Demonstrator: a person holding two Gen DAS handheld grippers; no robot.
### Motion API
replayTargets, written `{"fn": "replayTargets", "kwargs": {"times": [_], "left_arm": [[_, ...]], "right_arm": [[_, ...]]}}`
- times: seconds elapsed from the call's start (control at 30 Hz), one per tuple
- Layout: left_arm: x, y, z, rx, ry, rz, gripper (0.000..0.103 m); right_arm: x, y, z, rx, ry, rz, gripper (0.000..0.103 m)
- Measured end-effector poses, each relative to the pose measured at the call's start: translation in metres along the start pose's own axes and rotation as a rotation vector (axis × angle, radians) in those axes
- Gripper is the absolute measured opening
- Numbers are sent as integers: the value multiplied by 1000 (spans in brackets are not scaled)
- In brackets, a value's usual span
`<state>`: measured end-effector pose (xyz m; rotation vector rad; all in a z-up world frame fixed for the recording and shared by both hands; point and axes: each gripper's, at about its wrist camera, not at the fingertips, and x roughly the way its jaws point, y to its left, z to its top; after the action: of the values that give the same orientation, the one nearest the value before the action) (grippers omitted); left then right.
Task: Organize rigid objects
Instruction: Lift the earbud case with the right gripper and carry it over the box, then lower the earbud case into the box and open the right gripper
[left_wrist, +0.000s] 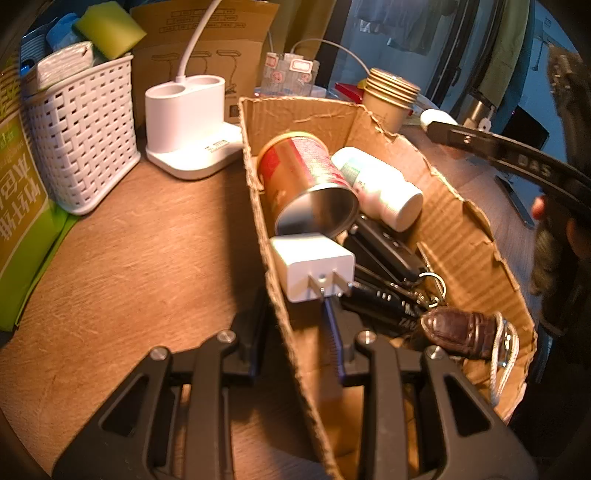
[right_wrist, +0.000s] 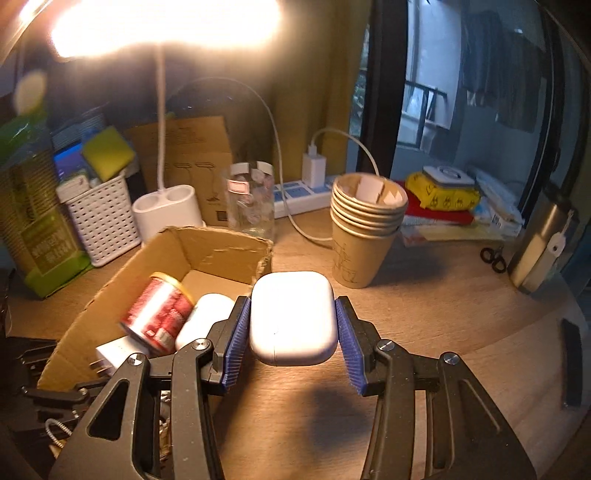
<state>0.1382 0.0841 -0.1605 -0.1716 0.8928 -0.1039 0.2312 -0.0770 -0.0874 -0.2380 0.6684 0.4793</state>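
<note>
My right gripper (right_wrist: 291, 341) is shut on a white earbuds case (right_wrist: 293, 317), its blue pads (right_wrist: 236, 339) pressing both sides. It holds the case above the wooden table (right_wrist: 443, 314), just right of a torn cardboard box (right_wrist: 221, 247). My left gripper (left_wrist: 293, 317) is shut on the near left wall of that cardboard box (left_wrist: 295, 369), one finger outside and one inside. In the box lie a red can (left_wrist: 306, 184), a white bottle (left_wrist: 376, 184), a white charger plug (left_wrist: 314, 266), black keys (left_wrist: 388, 254) and a brown leather fob (left_wrist: 458, 328).
A stack of paper cups (right_wrist: 364, 229) stands right of the box. Behind it are a glass jar (right_wrist: 251, 199), a lamp base (right_wrist: 166, 210), a white basket (right_wrist: 101, 221) and a power strip (right_wrist: 299, 195). Scissors (right_wrist: 493, 254) and a steel flask (right_wrist: 539, 243) lie far right.
</note>
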Motion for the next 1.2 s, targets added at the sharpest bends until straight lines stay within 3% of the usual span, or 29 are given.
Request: {"fn": "replayTargets", "kwargs": {"times": [0.63,1.2], "left_arm": [[0,0,0,0,0,0,29],[0,0,0,0,0,0,29]], "right_arm": [[-24,66,-12,-86,-13,138,49],[0,88,-26,-119,73,212,48]]}}
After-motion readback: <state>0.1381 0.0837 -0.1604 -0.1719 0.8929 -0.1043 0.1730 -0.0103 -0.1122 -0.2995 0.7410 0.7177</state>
